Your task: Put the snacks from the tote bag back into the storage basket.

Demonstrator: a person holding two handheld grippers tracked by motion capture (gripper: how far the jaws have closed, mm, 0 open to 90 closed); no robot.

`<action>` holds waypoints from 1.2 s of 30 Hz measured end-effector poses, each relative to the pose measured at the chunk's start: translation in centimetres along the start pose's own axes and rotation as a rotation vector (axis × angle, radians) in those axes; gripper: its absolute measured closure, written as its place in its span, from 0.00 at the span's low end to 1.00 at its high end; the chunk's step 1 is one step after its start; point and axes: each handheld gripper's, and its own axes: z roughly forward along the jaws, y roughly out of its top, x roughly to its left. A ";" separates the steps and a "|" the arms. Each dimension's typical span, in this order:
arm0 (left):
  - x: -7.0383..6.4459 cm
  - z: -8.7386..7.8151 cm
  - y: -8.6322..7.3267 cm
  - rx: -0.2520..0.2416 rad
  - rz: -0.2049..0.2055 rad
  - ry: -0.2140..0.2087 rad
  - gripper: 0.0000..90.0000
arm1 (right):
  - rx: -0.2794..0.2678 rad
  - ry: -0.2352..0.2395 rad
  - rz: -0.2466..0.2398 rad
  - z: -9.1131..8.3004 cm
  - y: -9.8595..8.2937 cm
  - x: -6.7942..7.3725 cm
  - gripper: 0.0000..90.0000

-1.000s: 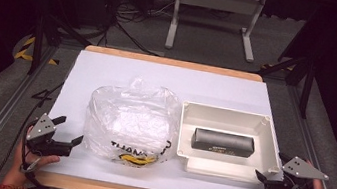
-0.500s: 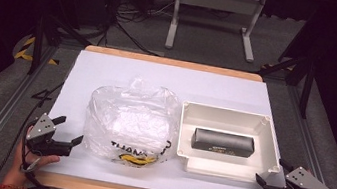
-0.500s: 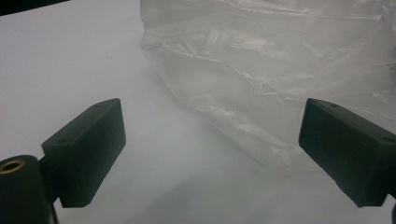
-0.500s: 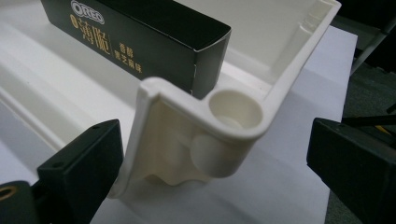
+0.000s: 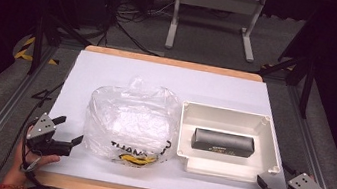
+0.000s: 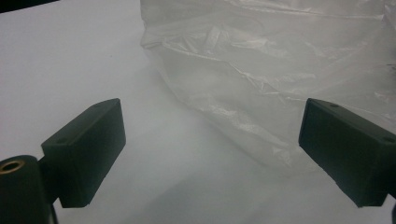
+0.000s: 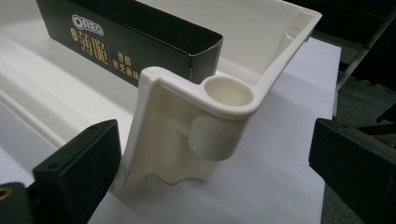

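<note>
Rightward and lower now, the open right hand-held gripper (image 5: 265,179) faces the tray's (image 5: 232,115) lower-right corner; the open left hand-held gripper (image 5: 70,129) flanks the plastic bag (image 5: 130,119).

One clear plastic bag (image 5: 129,121), crumpled, printed with black lettering and a yellow mark. One white tray (image 5: 272,140), rectangular, with one round socket at the corner seen in the right gripper view. One black Oreo box (image 5: 223,142) lying in the tray. Two hand-held grippers: the left hand-held gripper (image 5: 67,134) and the right hand-held gripper (image 5: 269,184), each with two black jaws set apart. One desk (image 5: 109,68) with a white top.
</note>
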 end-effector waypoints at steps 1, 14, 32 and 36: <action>0.0 0.0 0.0 0.000 0.000 0.000 0.09 | -0.003 -0.002 -0.001 0.0 0.0 0.0 0.04; -0.1 -0.1 -0.1 -0.009 -0.002 -0.004 0.09 | -0.060 -0.008 0.033 -0.5 -0.4 -0.3 0.03; 0.0 0.0 0.0 0.003 -0.003 0.000 0.09 | -0.089 -0.011 0.050 -0.8 -0.6 -0.4 0.03; 0.0 0.0 0.0 0.003 -0.004 0.000 0.09 | -0.090 -0.008 0.054 -0.8 -0.6 -0.4 0.03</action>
